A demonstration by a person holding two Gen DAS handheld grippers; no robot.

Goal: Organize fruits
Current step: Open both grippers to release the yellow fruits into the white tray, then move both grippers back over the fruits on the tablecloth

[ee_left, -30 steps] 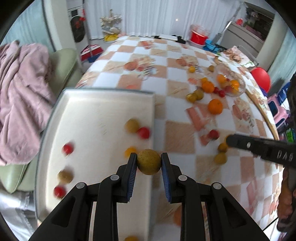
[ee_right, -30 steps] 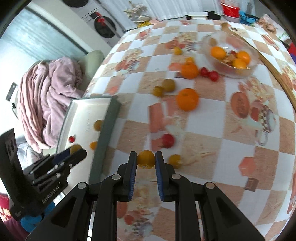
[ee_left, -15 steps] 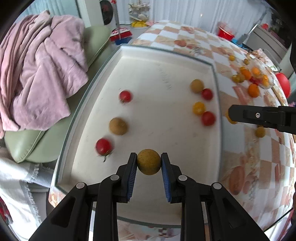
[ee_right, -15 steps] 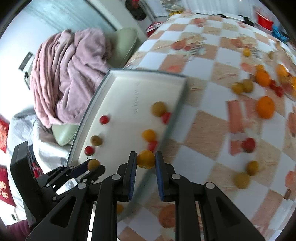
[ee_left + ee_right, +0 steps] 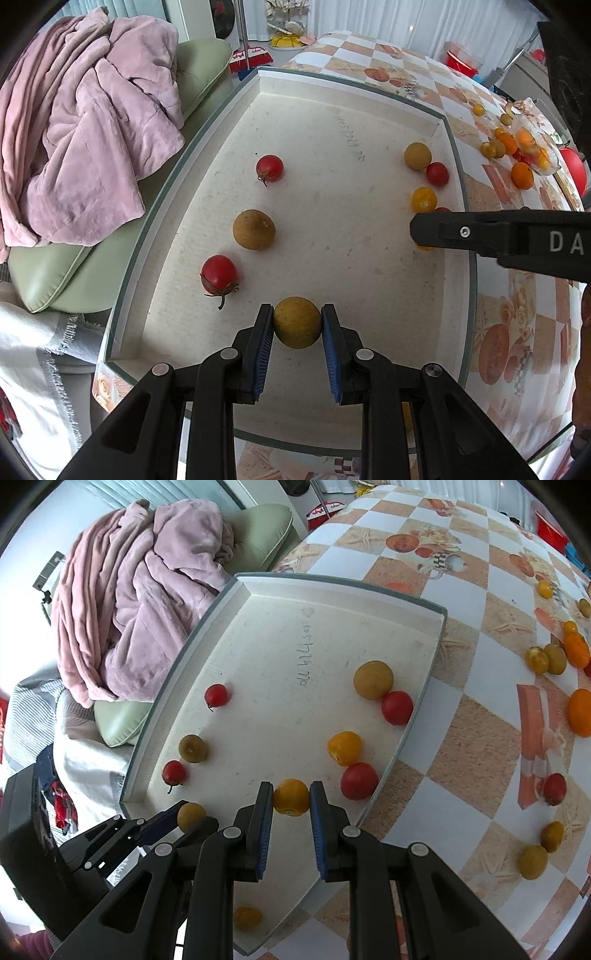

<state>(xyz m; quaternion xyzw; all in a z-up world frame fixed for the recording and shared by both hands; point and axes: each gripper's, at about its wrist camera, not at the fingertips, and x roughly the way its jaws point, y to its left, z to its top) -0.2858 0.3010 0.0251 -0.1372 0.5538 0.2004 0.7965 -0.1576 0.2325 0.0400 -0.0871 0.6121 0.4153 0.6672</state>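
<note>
My left gripper (image 5: pixel 297 326) is shut on a brown-yellow round fruit (image 5: pixel 297 327) and holds it over the near end of the white tray (image 5: pixel 162 206). My right gripper (image 5: pixel 291 797) is shut on a small orange fruit (image 5: pixel 291 796) over the tray's near right part (image 5: pixel 424 694). The tray holds several loose fruits: red tomatoes (image 5: pixel 270 168), a brown fruit (image 5: pixel 253 229) and a yellow tomato (image 5: pixel 344 748). The right gripper's finger (image 5: pixel 480 232) crosses the left wrist view, and the left gripper (image 5: pixel 190 816) shows at the lower left of the right wrist view.
Several more fruits lie on the checkered tablecloth (image 5: pixel 480 738) to the right, among them oranges (image 5: pixel 580 712) and a red tomato (image 5: pixel 554 788). A clear bowl of fruit (image 5: pixel 532 144) stands further back. A pink blanket (image 5: pixel 81 122) lies on a green cushion left of the tray.
Both grippers have moved left from the tablecloth to over the tray, each still holding its fruit. The left gripper has come nearer the tray's near end.
</note>
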